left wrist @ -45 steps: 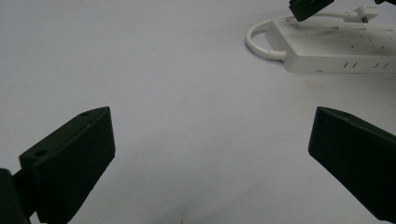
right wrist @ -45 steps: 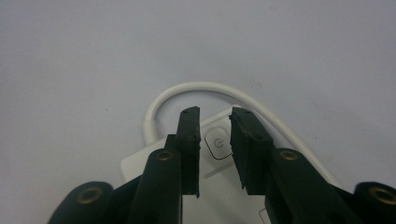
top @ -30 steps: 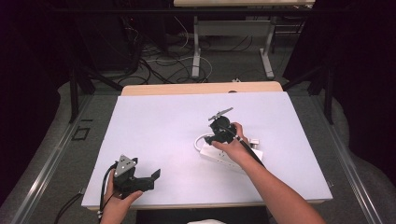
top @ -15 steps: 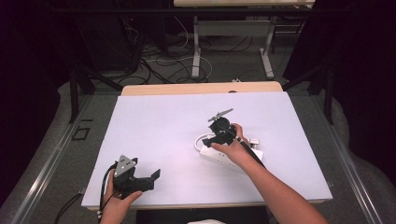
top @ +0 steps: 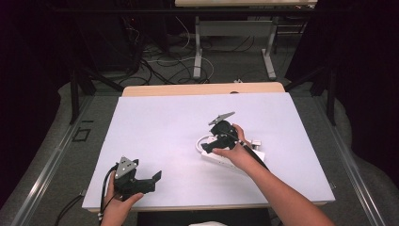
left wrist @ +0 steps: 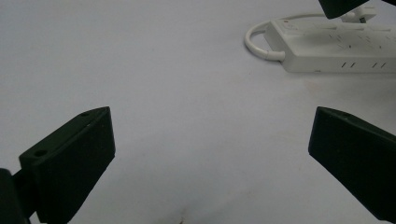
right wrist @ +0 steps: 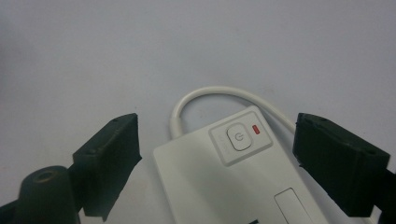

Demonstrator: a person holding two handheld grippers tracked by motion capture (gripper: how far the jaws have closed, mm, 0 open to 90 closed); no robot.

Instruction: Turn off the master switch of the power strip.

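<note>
1. Both grippers are on show from the high view: the left gripper [top: 149,181] sits low at the near-left edge of the white table [top: 160,122], jaws spread wide apart with nothing between them, gripped by the person's left hand [top: 117,202]. Over to its right and farther up the table, the right gripper [top: 211,142] hovers at the end of a white power strip [top: 235,157], the right hand [top: 237,153] wrapped around its body and its grey plate tilted up. From here I cannot tell how its jaws stand. The two grippers are well apart.

2. Left gripper view now: the two black jaws are parted wide, bare table surface between them. Ahead and off to the upper right lies the power strip [left wrist: 336,44], with its short white cable [left wrist: 256,42] looping out from the near end. A dark piece of the other gripper pokes in just above the strip.

3. Right gripper view: jaws open wide here too, and the end of the power strip [right wrist: 224,186] lies right between them, touching neither. Its power button [right wrist: 239,137] faces up with a small red indicator [right wrist: 255,129] just beside it. The cable [right wrist: 210,95] arcs out beyond the strip's end, ahead of the jaws.
</note>
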